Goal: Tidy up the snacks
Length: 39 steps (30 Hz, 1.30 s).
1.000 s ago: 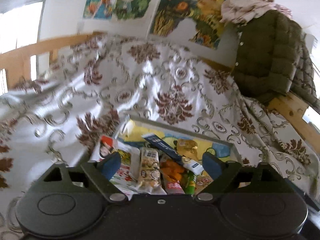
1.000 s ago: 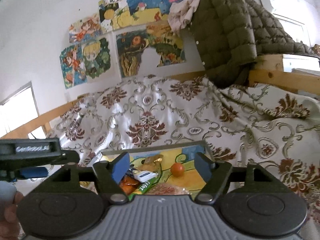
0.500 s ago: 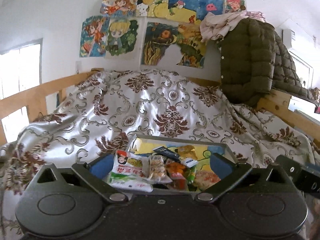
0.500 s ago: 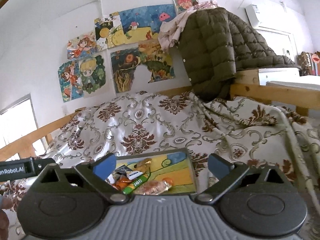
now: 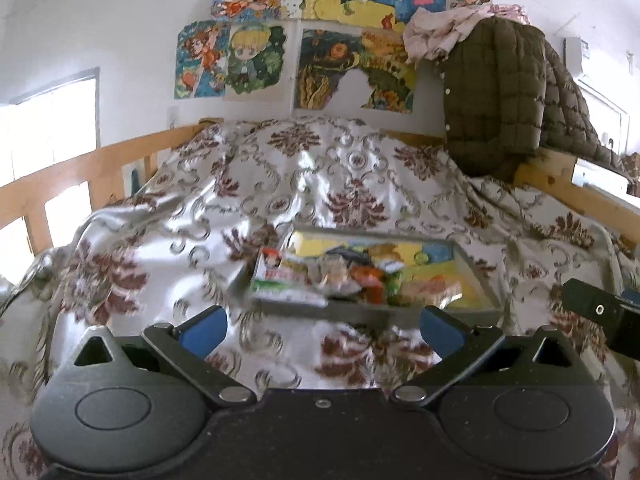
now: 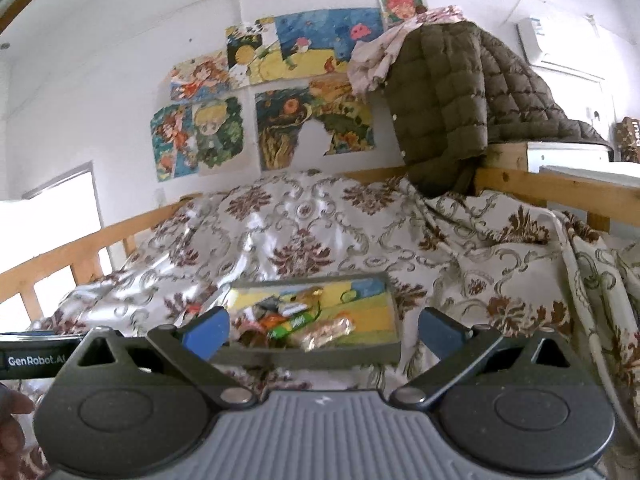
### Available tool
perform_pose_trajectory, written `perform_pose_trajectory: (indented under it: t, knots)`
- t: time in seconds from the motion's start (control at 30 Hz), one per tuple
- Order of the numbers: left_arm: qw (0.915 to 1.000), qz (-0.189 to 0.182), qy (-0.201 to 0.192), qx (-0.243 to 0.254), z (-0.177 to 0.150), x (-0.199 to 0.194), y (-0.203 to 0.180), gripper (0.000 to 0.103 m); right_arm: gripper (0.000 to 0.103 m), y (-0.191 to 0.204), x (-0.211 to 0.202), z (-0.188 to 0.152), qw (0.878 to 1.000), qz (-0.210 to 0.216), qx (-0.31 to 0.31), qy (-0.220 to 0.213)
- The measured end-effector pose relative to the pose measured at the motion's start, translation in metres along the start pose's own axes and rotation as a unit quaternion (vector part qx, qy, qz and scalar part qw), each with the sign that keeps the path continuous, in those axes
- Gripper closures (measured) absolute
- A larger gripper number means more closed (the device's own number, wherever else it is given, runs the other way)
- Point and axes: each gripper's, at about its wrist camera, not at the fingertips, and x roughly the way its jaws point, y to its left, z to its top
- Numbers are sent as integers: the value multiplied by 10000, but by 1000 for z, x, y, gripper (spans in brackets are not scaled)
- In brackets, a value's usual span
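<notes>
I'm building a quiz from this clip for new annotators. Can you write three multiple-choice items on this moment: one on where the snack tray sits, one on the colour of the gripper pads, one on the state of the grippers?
1. Where is the tray of snacks?
A. on the patterned bedspread
B. on a wooden desk
C. on the floor

2. What colour are the pads of the left gripper?
A. red
B. blue
C. white

3. How do the grippers stand?
A. both open, empty
B. both shut on snacks
C. left holds the tray

Answers: 1 A, bedspread lies all round the tray. 2 B, blue shows on both fingers. 3 A, left and right gripper jaws spread wide, nothing between.
</notes>
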Motion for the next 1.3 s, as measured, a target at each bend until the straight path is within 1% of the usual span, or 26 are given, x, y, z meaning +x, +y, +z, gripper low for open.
perform_pose_trajectory:
  t: [0.2,0.63,0.93,1.1,1.3]
  knots:
    - [9996,156,189,-144,-20,-14,10,1,0,2,-16,-10,9998,59,45,178]
    - [9985,417,258,-246,-42,-44,20,1,0,11,-41,-23,9989,57,4,461]
    - [9972,631,399,-97,-57,-54,23,1,0,25,-42,-33,9966,78,-150,809]
    - [9964,677,420,-288,-57,-55,29,1,0,30,-37,-37,9946,0,-235,1007]
    - [9954,725,493,-398,-58,-53,33,1,0,34,-32,-41,9923,-23,-353,1186]
